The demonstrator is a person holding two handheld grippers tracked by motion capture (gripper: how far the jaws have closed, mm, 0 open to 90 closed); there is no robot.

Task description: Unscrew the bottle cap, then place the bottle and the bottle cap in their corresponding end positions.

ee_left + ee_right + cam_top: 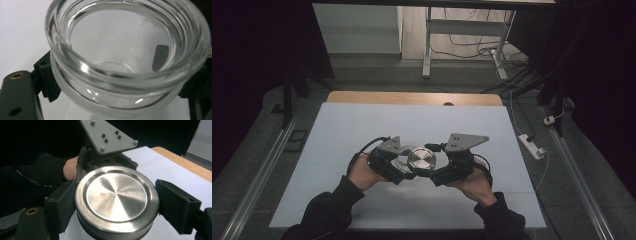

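Observation:
A clear glass jar (125, 57) with a threaded, uncovered mouth sits between the black jaws of my left gripper (120, 86), which is shut on its body. In the high view the jar (403, 152) is just left of a round brushed-metal lid (421, 159). My right gripper (117, 203) is shut on that lid (116, 195), one pad on each side of its rim. From above, the left gripper (404, 171) and right gripper (426, 172) face each other over the middle of the table. The right gripper view also takes in the left gripper's grey plate (110, 137), behind the lid.
A white sheet (362, 125) covers the table, with a wooden edge (412, 97) at the far side. Beyond it stands a white desk frame (428, 45) with cables on the floor. A white power strip (532, 146) lies off the table's right side.

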